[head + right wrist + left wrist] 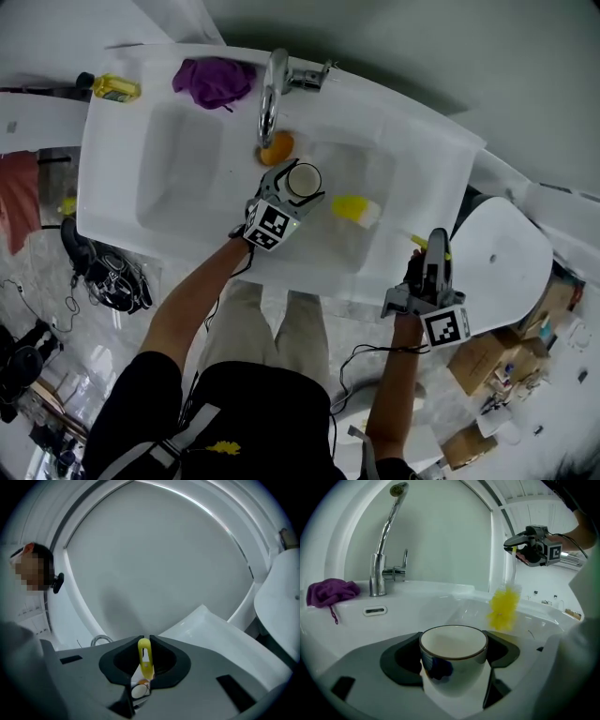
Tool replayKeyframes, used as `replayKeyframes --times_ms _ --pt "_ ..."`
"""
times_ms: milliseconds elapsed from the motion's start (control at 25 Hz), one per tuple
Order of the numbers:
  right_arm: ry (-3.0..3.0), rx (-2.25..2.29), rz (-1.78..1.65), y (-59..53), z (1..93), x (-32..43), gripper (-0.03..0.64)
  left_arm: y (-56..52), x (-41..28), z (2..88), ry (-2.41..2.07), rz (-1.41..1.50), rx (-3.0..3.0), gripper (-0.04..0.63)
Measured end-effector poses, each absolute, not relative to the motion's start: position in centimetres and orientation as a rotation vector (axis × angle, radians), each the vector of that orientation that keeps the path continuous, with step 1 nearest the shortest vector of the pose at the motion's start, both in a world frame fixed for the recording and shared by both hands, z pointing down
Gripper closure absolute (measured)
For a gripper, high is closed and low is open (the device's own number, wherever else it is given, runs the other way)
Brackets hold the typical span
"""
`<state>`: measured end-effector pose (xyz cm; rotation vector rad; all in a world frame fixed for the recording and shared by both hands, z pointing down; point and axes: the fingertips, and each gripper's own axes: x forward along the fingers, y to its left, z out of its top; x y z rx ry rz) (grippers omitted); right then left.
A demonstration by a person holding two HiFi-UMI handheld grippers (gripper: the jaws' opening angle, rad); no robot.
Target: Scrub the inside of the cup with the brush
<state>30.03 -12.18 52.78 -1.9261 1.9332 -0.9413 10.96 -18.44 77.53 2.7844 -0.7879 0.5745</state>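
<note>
A white cup (453,641) with a dark rim and a blue mark stands upright between the jaws of my left gripper (452,656), which is shut on its sides. In the head view the cup (306,178) is held over the right basin of the sink (412,141). My right gripper (145,656) is shut on the brush's yellow loop handle (144,660). The brush's yellow bristle head (504,606) hangs down beyond the cup and to its right, apart from it. From above, the brush head (354,208) is over the basin, with the right gripper (424,251) at the sink's front edge.
A chrome faucet (272,94) stands at the back of the sink, with an orange object (277,147) below it. A purple cloth (214,80) and a yellow item (114,89) lie on the back ledge. To the right is a white rounded lid (502,253); cardboard boxes (487,361) sit on the floor.
</note>
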Motion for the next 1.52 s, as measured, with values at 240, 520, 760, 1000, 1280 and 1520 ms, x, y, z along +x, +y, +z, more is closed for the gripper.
replayKeyframes --times_ms 240,520,760,1000,1280,1520 --pt "2.189 -2.040 -0.909 -10.5 55.7 26.7 0.554 -17.2 12.2 79.7 -0.717 0.634 2.796 0.189" --pt "2.611 -2.040 -0.821 -7.3 58.4 20.5 0.554 -16.9 12.1 80.2 -0.683 0.655 2.773 0.189" --pt "2.784 -2.103 -0.819 -4.9 60.6 18.5 0.551 -16.3 10.9 80.8 -0.621 0.775 2.713 0.187" --pt "2.848 -2.135 -0.859 -4.7 61.5 18.4 0.546 -14.9 9.1 81.6 -0.514 0.996 2.670 0.187" --pt "2.942 -2.154 -0.869 -4.3 59.5 16.6 0.382 -13.8 5.2 78.1 -0.521 1.001 2.625 0.187" --pt "2.788 -2.347 -0.816 -2.9 55.4 18.6 0.390 -12.0 -1.0 68.4 -0.690 0.788 2.684 0.187"
